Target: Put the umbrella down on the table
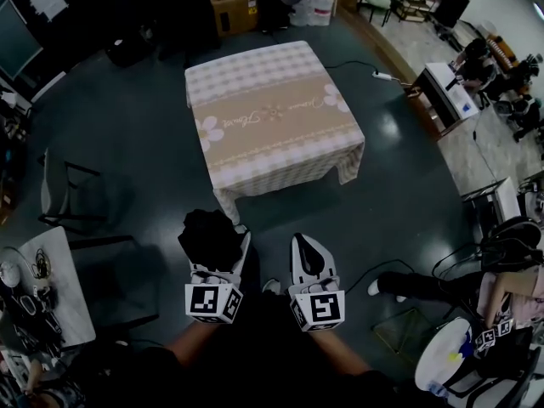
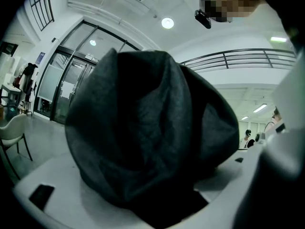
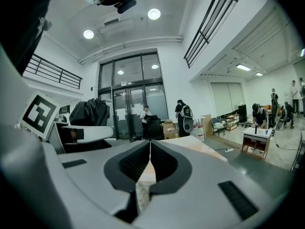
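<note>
Left gripper [image 1: 219, 246], item one: I read its jaws as clamped on the umbrella [image 1: 208, 230], a folded bundle of black fabric that fills most of my left gripper view and bulges up over the white jaws. Right gripper [image 3: 150, 146], item two: jaws closed tip to tip, with nothing between the ribbed black pads [image 3: 164, 162]. Both grippers are held side by side and low in my head view, marker cubes nearest me, over the dark floor [image 1: 144, 143]. Item three, the table [image 1: 272, 109]: square, draped in a pale checked cloth with a beige flowered band, ahead of both grippers and apart from them; the umbrella hangs in the air, short of its near edge. Item four, a dark chair [image 1: 61, 185], stands off to the left.
</note>
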Motion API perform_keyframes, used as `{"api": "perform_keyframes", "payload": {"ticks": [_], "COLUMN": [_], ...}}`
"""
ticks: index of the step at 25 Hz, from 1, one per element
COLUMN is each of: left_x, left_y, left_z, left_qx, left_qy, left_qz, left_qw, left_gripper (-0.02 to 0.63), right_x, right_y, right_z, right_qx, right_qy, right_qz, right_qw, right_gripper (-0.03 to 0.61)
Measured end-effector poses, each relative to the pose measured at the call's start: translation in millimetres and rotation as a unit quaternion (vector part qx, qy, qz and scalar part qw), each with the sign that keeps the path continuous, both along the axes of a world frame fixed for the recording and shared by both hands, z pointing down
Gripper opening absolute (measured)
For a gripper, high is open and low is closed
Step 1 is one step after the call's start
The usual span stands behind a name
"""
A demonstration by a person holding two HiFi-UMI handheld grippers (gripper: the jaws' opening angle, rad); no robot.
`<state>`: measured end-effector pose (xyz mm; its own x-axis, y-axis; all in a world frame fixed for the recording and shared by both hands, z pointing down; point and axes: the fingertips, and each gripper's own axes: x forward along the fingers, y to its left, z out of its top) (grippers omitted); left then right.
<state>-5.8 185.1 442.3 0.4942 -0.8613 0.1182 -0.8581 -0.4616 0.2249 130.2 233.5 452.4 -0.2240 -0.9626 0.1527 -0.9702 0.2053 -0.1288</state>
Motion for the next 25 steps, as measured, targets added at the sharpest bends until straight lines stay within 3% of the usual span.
{"api": "perform_keyframes", "payload": {"ticks": [7, 15, 25], "left_x": [6.6, -30.2, -57.9], "left_y": [-63.8, -148.3, -233.6], "left_z": [1.9, -9.1, 9.6], "left_qx": [-0.029, -0.039, -0.057], "left_qy": [0.035, 0.050, 0.062], "left_qz": [0.009, -0.004, 0.008], "left_qw": [0.9989, 0.9980, 0.9964], "left_gripper": [0.376, 0.376, 0.376], "right_x": [-9.1, -54.3, -87.4], "right_y": [-79.3, -169.8, -251.1], "right_z": [-19.7, -29.1, -21.1], "right_qx": [0.009, -0.002, -0.006], "right_qy": [0.026, 0.050, 0.049], "right_qz": [-0.022, -0.059, -0.059], "right_qw": [0.999, 0.997, 0.997], "right_gripper": [0.017, 0.017, 0.017]}}
